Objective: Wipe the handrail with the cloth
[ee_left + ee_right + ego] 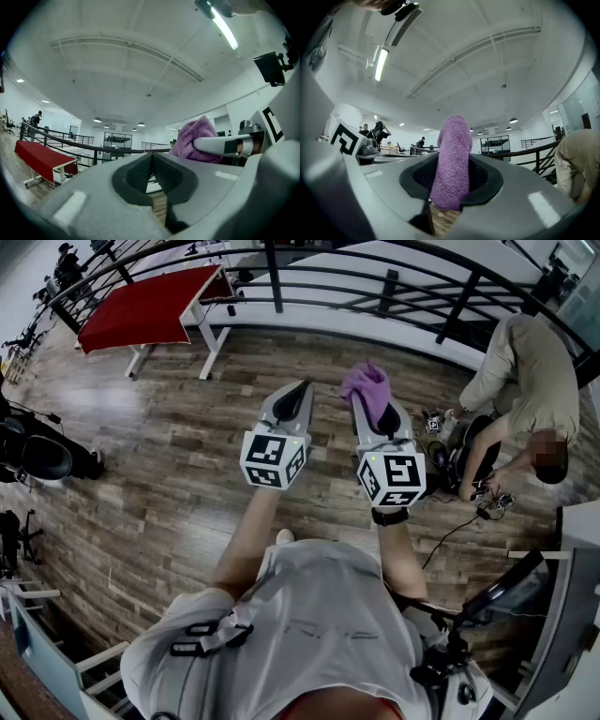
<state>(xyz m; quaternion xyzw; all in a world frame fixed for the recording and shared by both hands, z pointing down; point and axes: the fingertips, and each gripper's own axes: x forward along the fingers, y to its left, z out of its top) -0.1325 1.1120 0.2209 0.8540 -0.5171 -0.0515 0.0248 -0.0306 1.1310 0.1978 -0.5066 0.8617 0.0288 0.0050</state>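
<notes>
The purple cloth (367, 388) stands pinched in the right gripper (371, 405) at frame centre, jaws clamped on it. The handrail (80, 143) runs crosswise along the head view's top, well ahead. The left gripper (298, 397), jaws together on nothing, sits just beside. Open wooden floor (169, 456) lies between; a crouching person (534, 371) crowds the right.

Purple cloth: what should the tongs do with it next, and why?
Probably carry the right tongs forward to the handrail. They already pinch the cloth, but the handrail is farther ahead across the floor, so nothing touches it yet.
</notes>
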